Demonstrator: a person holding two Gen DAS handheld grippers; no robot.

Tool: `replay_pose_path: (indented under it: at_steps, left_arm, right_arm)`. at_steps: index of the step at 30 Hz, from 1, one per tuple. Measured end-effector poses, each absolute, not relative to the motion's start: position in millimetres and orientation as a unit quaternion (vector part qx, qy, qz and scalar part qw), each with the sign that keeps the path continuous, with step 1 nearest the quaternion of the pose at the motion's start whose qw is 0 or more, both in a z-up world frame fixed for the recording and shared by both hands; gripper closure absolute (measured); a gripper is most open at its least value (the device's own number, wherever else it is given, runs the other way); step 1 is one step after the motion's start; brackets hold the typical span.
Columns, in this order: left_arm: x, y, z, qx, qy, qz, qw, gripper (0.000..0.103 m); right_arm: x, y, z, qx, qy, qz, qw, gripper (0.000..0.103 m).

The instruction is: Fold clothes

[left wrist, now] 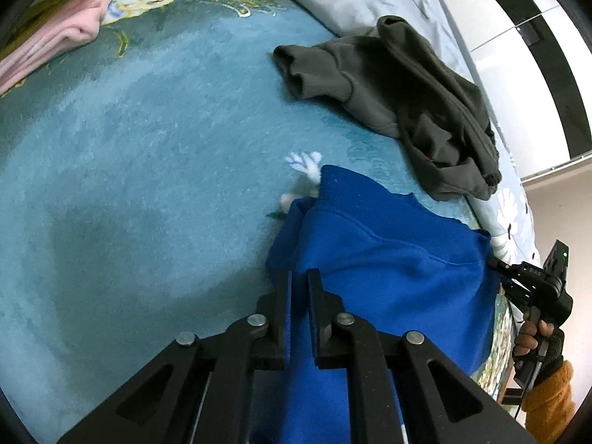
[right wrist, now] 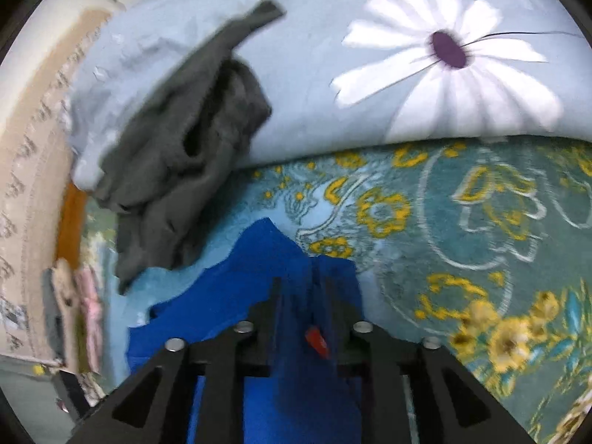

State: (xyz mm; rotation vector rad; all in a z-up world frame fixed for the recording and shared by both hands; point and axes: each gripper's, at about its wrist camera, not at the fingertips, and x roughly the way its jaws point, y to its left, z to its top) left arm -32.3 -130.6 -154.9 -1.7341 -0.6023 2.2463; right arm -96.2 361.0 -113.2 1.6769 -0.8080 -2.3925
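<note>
Both claws grip one blue garment over a bed: the left claw has its jaws drawn nearly together on an edge of the cloth, and the right claw is likewise pinched on a raised ridge of the same fabric, a small red tag showing between its jaws. The garment hangs bunched between them, its far part resting on the teal floral blanket.

The risk, as judged here: each bite is narrow, so a pull by either claw could slip the fabric free, or drag it crooked into the crumpled dark grey garment lying just beyond. The right-wrist view is blurred, which suggests quick motion that could add to this.

Only the left-wrist view shows the right claw from outside, a gloved hand in an orange sleeve working it, plus folded pink clothes at the far corner. Only the right-wrist view shows the daisy-print quilt.
</note>
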Motion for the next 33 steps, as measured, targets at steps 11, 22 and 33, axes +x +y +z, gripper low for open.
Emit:
replay_pose_path:
  at_steps: [11,22,33]
  left_arm:
    - [3,-145,-106,-0.516,-0.291,0.799,0.101,0.076]
    - [51,-31,-140,-0.593,-0.278,0.732,0.189,0.074]
    - [51,-47,-153,-0.61,-0.277,0.73,0.137,0.074]
  right_arm:
    - [45,425,-155,0.517,-0.448,-0.726,0.073,0.04]
    - [44,386,-201,0.476,-0.537,-0.695,0.052,0.04]
    - [72,400,-174,0.455,-0.565,-0.686,0.057,0.091]
